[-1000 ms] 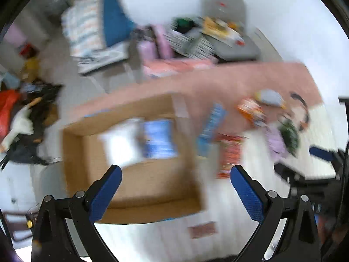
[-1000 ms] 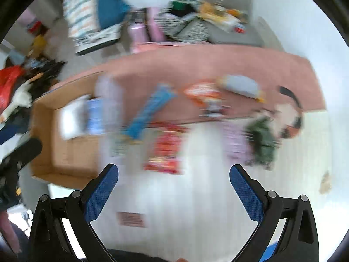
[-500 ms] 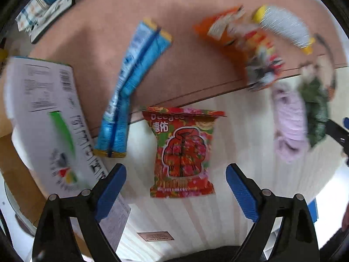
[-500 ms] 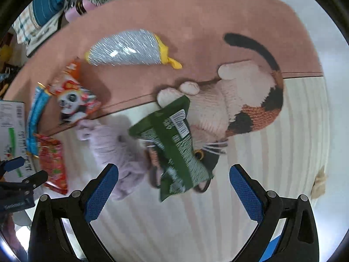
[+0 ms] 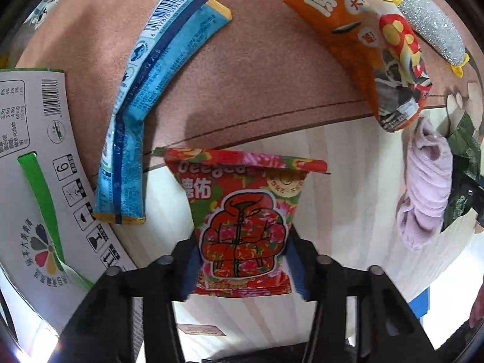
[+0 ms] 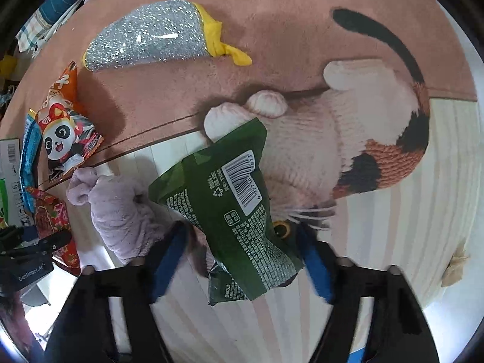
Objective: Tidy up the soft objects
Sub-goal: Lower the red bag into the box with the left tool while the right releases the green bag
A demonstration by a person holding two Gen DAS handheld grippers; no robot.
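Observation:
In the left wrist view, a red flowered snack packet (image 5: pixel 242 224) lies on the rug; my left gripper (image 5: pixel 242 269) has its blue pads against the packet's two sides, closed on it. In the right wrist view, a green snack bag (image 6: pixel 233 208) lies across a cat-shaped plush (image 6: pixel 348 139). My right gripper (image 6: pixel 242 260) straddles the bag's lower end, its jaws still apart with gaps at the sides. A lilac fluffy sock (image 6: pixel 121 217) lies left of the green bag.
A blue packet (image 5: pixel 151 90), an orange panda packet (image 5: pixel 372 45) and a silver glitter pouch (image 6: pixel 148 42) lie on the pink rug (image 5: pixel 257 75). A white carton flap (image 5: pixel 39 181) stands at the left. The left gripper also shows in the right wrist view (image 6: pixel 27 254).
Both grippers have dropped close to the rug. The left jaws have narrowed onto the red packet; the right jaws have narrowed around the green bag.

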